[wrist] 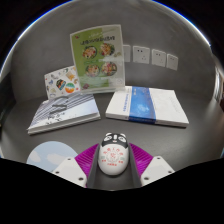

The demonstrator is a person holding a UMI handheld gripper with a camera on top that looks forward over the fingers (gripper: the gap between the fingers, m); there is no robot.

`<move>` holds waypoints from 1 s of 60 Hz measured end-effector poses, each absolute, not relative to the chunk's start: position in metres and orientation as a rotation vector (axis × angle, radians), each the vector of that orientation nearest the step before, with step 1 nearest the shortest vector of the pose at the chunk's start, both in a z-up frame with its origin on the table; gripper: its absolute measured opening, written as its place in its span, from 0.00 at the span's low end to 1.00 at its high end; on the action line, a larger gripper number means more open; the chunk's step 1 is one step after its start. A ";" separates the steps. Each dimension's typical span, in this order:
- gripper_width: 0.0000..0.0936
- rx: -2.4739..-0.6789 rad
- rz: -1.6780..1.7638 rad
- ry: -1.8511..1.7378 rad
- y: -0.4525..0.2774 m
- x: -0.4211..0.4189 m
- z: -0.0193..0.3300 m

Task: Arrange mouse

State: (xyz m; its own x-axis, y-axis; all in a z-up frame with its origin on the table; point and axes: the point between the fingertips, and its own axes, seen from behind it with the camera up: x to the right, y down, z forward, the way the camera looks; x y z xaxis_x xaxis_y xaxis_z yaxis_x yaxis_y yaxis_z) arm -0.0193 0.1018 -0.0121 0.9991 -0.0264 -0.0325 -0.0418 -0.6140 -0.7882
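Observation:
A white, rounded mouse (pixel 113 157) with red print on its top and black markings at its far end sits between my gripper's (pixel 113 166) two fingers. The purple pads (pixel 88 156) press against both of its sides. The mouse is held above a grey tabletop (pixel 95 128). The gripper is shut on the mouse.
Beyond the fingers a blue and white book (pixel 146 105) lies flat, with a second book or binder (pixel 62 113) beside it. A green leaflet (pixel 98 60) and a smaller card (pixel 62 82) stand against the wall. A pale blue round object (pixel 46 155) lies beside one finger.

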 end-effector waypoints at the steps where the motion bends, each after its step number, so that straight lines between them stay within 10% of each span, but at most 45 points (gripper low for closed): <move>1: 0.58 -2.230 0.022 0.043 0.101 -0.019 -0.012; 13: 0.46 -2.218 0.051 -0.003 0.093 -0.013 -0.006; 29: 0.45 -1.994 0.102 -0.097 0.038 -0.103 0.102; 60: 0.58 -2.215 0.044 -0.052 0.013 -0.179 -0.007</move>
State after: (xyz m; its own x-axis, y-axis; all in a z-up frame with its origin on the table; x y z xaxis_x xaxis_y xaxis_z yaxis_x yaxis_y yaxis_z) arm -0.1787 0.0131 -0.0067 0.9985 0.0535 -0.0132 0.0216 -0.6002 -0.7996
